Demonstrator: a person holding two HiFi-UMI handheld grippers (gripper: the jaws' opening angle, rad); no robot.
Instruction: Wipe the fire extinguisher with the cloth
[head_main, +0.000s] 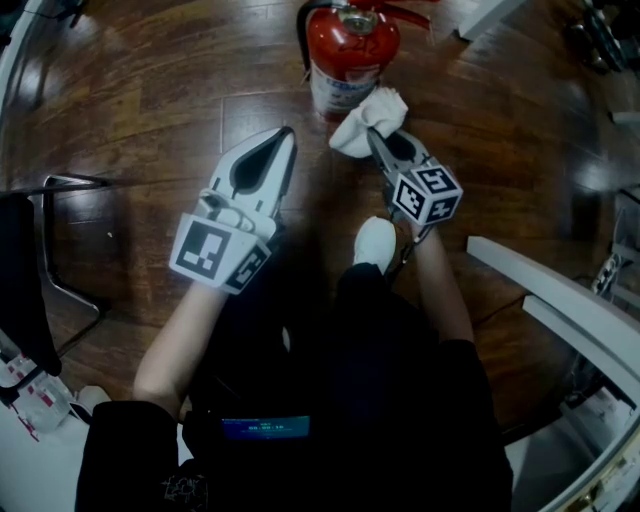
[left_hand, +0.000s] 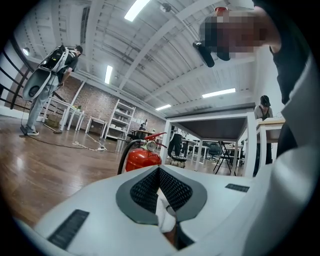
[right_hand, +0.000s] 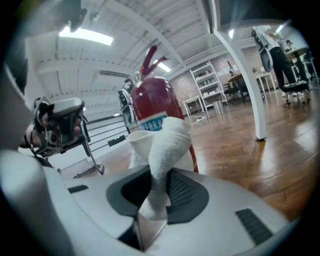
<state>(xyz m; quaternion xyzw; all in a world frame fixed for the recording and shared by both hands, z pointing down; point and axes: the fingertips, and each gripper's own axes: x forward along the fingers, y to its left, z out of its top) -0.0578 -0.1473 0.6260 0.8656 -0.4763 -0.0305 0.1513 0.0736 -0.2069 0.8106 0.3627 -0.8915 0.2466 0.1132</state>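
Head view: fire extinguisher (head_main: 352, 48) top out of frame, cloth (head_main: 380, 106) tight between right gripper (head_main: 373, 137) fingers, left gripper (head_main: 288, 133) fingers together.

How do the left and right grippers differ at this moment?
The right gripper is shut on the white cloth. The left gripper has its jaws together at the tips, with no cloth showing. The right gripper has the white cloth right by the fire extinguisher, low on its body, while the left gripper sits farther back, apart from it. Both point toward the fire extinguisher.

Head view dim, glare on the wooden floor (head_main: 150, 100); gripper views bright under strip lights (left_hand: 136, 9), edges warped.
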